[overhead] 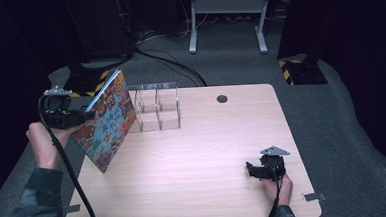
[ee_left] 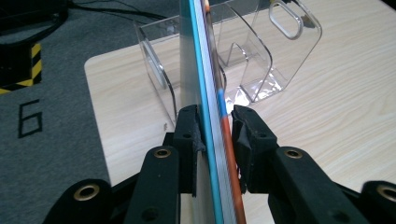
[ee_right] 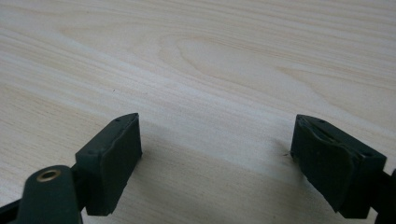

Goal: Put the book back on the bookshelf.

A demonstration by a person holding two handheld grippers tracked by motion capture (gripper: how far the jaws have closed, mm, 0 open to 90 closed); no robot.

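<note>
Floor mat (ee_left: 46, 126) reads "6".

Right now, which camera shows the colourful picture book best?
The high view: the thin colourful picture book shows its whole patterned cover, held tilted by the left gripper beside the clear plastic rack. The left gripper view shows just the book's edge clamped between the jaws. The right gripper view looks at bare table.

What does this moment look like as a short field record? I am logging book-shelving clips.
held item: picture book, tilted, lifted at the table's left edge
left gripper: shut on the book's edge
right gripper: open, low over bare wood, holding nothing
target nearby: clear acrylic rack, upright, beside the book
surface: wooden table
</note>
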